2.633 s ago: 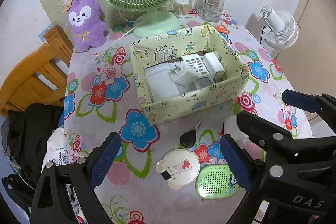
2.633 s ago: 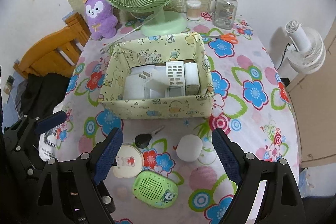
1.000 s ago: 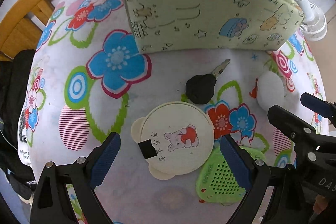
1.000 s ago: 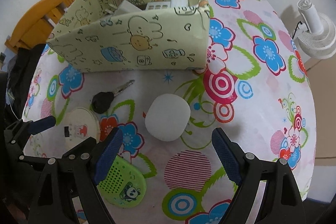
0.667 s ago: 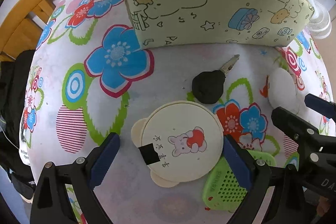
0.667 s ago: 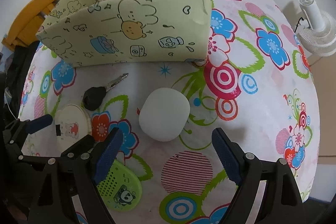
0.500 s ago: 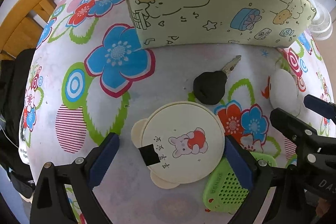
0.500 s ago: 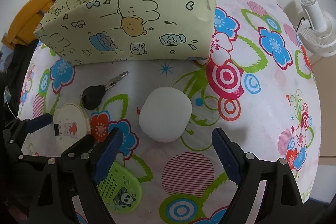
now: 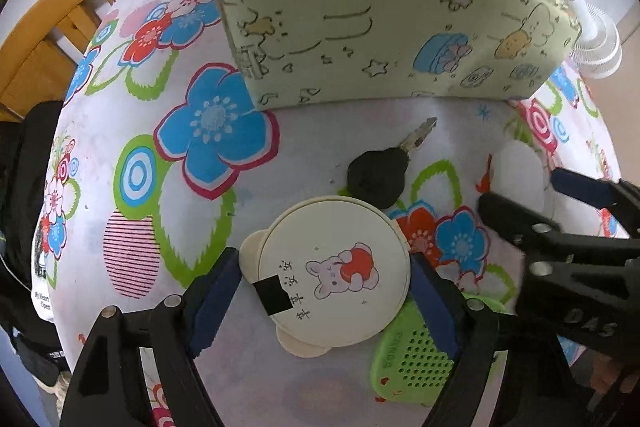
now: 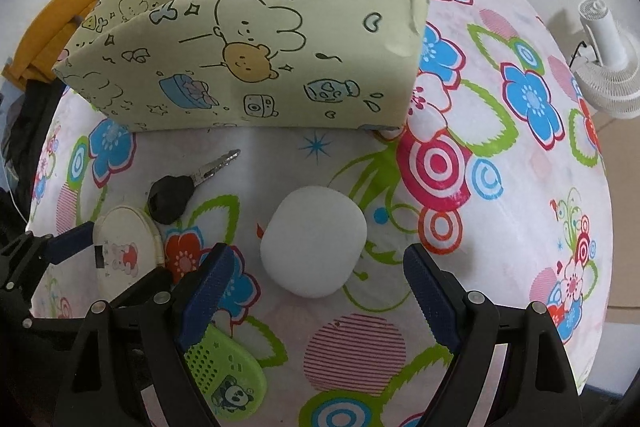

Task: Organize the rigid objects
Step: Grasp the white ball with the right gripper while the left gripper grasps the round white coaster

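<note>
Our left gripper (image 9: 324, 295) points down at the counter (image 9: 192, 211); its fingers (image 9: 212, 297) have just been closing and now flank the round cream disc (image 9: 336, 275), both pads at its rim, though we cannot tell if they press. Our right gripper (image 10: 316, 281) is released, fingers (image 10: 428, 285) wide; the white pebble-shaped case (image 10: 314, 239) lies just ahead, between them. The key (image 9: 384, 167) lies beyond the disc.

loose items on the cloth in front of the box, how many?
4: round cream disc between the left jaws, black key above it, green perforated case lower right, white pebble-shaped case before the right jaws.
</note>
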`<state>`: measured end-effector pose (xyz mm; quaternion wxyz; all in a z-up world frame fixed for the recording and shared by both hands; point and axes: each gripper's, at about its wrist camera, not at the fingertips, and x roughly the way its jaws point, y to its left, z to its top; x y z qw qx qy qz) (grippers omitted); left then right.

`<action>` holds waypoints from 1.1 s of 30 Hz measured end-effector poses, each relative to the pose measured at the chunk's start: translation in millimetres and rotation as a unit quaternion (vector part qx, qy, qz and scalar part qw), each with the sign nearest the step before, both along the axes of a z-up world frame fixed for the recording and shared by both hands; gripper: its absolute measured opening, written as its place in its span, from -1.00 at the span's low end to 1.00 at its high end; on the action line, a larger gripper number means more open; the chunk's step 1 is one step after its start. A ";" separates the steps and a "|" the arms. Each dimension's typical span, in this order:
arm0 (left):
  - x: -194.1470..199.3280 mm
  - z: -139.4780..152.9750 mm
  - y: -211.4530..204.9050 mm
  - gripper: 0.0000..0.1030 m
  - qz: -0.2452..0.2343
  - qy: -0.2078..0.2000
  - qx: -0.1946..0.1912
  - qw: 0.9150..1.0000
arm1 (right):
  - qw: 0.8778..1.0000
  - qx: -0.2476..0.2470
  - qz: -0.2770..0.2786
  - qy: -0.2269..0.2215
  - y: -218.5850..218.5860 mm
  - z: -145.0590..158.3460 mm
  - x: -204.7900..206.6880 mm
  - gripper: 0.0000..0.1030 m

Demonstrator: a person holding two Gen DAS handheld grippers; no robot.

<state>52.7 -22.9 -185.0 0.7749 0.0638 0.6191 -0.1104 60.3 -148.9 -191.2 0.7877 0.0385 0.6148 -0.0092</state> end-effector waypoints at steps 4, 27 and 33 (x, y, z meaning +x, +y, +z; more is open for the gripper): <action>5.1 2.8 3.6 0.64 -0.001 0.000 0.000 1.000 | 1.000 -0.005 -0.004 0.002 1.4 -5.6 8.0 0.66; -2.9 39.7 -9.3 0.64 -0.024 -0.019 0.007 1.000 | 1.000 -0.007 -0.020 -0.010 -8.0 25.2 -9.8 0.07; -8.5 57.8 -10.3 0.64 -0.033 -0.032 0.006 0.999 | 0.999 -0.001 -0.022 -0.023 -11.1 46.4 -14.6 0.07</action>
